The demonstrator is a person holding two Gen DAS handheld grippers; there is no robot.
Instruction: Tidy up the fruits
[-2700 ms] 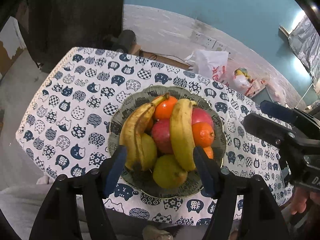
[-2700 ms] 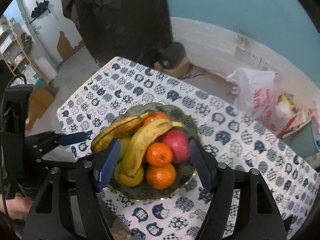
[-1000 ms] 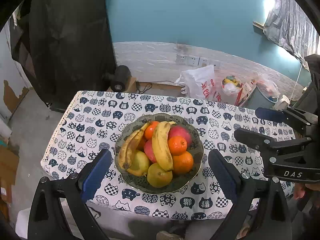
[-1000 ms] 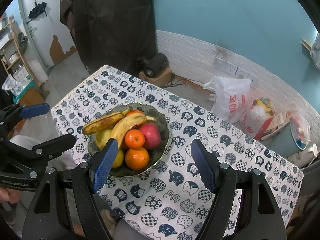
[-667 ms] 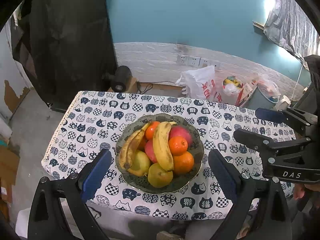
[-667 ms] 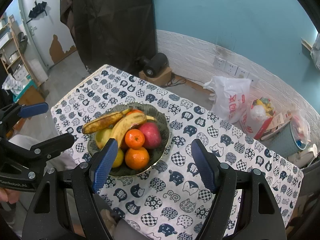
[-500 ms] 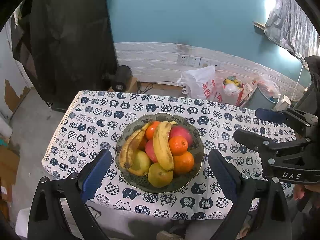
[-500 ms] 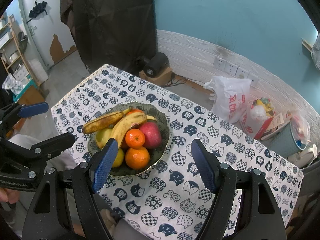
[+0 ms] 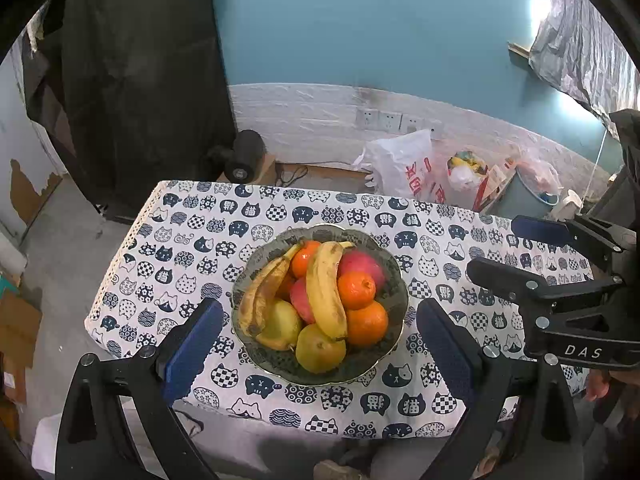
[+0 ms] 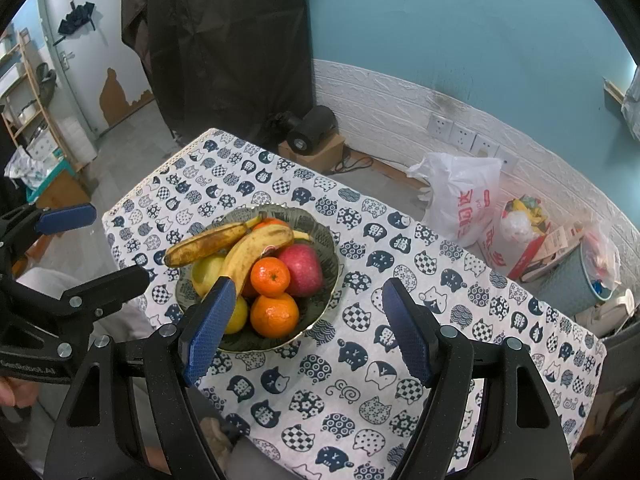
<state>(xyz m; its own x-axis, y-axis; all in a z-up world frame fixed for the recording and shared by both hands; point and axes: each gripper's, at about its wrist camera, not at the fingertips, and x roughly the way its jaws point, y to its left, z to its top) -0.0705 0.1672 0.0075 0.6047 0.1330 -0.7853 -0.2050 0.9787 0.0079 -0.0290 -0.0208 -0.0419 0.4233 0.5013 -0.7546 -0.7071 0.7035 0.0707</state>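
A dark green bowl (image 9: 394, 276) (image 10: 320, 236) stands on the table with the cat-print cloth (image 9: 192, 240) (image 10: 400, 280). It holds two bananas (image 9: 324, 292) (image 10: 256, 248), oranges (image 9: 356, 289) (image 10: 270, 276), red apples (image 9: 360, 265) (image 10: 302, 264) and yellow-green pears (image 9: 318, 350) (image 10: 206, 270). My left gripper (image 9: 318, 340) is open and empty, held above the table's near edge in front of the bowl. My right gripper (image 10: 306, 328) is open and empty, high over the cloth just right of the bowl. Each gripper shows in the other's view.
Behind the table are a white brick wall with sockets (image 9: 380, 120), a white plastic bag (image 9: 404, 168) (image 10: 460, 196), more bags and a grey bin (image 10: 576, 280). A black speaker on a box (image 9: 244, 156) (image 10: 312, 132) and a black curtain (image 9: 140, 80) stand at the back left.
Since 2.7 s ago both grippers have pulled up and back from the bowl and the left jaws have opened wider. Over the last second nothing has visibly moved.
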